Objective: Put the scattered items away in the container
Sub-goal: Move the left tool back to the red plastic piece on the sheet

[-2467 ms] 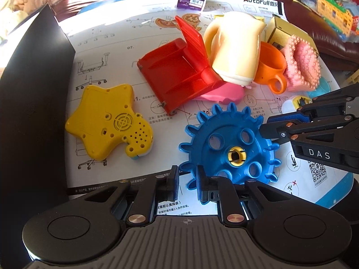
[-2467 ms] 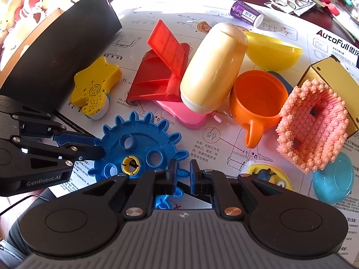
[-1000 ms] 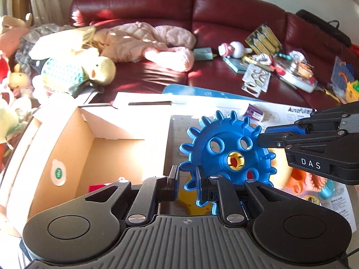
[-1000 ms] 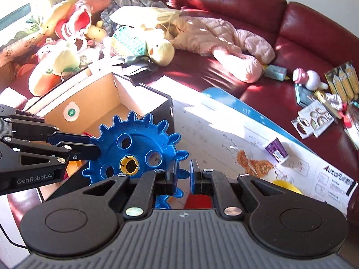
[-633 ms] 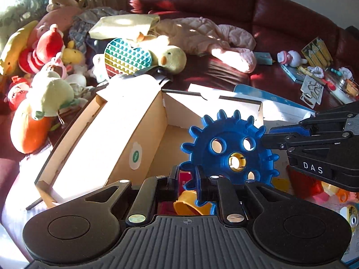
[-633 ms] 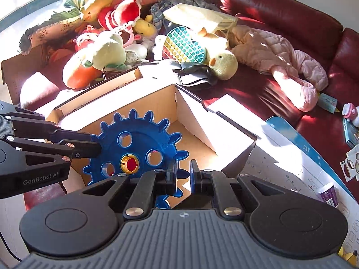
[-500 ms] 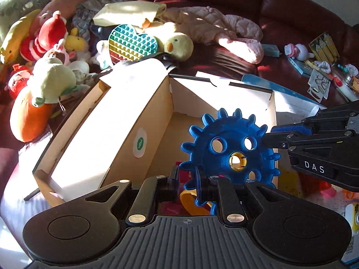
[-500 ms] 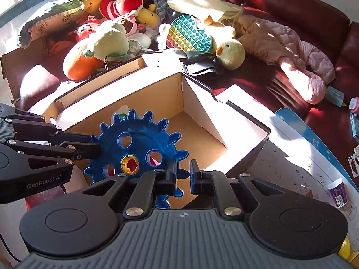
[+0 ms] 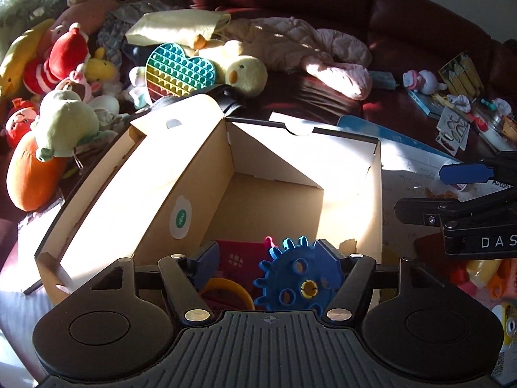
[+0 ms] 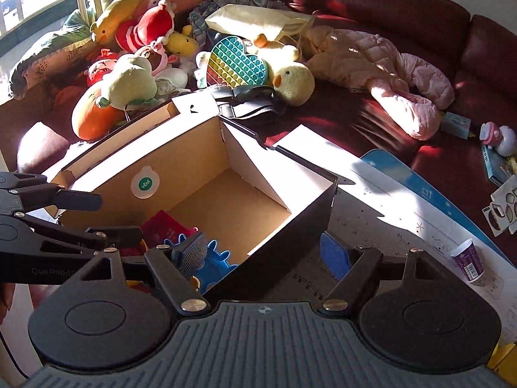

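The blue gear point(image 9: 299, 279) was seen lying inside the cardboard box point(image 9: 352, 174), near the box's front edge, and it was not held by anything. Beside it in the box a red toy point(image 9: 239, 258) and a yellow ring point(image 9: 231, 289) were seen. The left gripper point(image 9: 268, 255) was held above the front edge of the box, with its jaws spread wide and nothing between them. The right gripper point(image 10: 263, 252) was held over the right front corner of the box, its jaws also spread wide and empty. Behind the far edge of the box, a yellow duck plush point(image 10: 290, 80) and a heart-shaped pop toy point(image 10: 237, 63) were seen on the dark red sofa point(image 10: 387, 9).
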Demonstrator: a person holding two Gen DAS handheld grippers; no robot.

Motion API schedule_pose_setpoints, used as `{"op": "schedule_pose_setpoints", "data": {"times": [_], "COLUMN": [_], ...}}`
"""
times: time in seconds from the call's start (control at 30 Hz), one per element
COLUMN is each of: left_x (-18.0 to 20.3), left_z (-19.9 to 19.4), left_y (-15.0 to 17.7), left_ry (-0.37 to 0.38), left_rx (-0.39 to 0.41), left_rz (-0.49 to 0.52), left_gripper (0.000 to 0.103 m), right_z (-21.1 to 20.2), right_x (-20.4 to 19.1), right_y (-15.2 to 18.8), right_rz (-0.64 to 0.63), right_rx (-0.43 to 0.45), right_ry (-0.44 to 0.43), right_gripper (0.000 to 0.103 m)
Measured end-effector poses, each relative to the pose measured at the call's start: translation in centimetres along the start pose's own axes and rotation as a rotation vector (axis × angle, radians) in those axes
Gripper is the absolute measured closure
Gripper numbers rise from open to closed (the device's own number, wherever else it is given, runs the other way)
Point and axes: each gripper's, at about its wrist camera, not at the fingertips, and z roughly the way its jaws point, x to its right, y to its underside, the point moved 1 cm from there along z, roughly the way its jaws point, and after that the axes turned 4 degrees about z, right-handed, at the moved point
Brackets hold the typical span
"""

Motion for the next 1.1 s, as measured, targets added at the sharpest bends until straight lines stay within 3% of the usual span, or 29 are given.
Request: {"op": "schedule_pose_setpoints", "data": {"times": [0.53, 0.8, 1.1], "left_x": [9.0, 15.1, 18.3], "left_z": [-1.0, 1.0, 3.8], "left_y": [-1.3, 0.1, 1.3], "left_ry": [0.136, 0.196, 0.236], "left_rx": [0.040, -0.014, -0.090], "left_rz": [0.155, 0.279, 0.335], "left_gripper": [0.024, 0.022, 0.022], "right_z": [-4.1, -5.0, -5.6], "right_x": [6.7, 11.2, 15.1], "right_y": [2.9, 6.6, 10.2], "right_rz": [0.077, 0.156, 0.229], "right_rx": [0.016, -0.017, -0.051], "right_ry": [0.103, 0.165, 0.219], "right_gripper": [0.020, 0.020, 0.020]}}
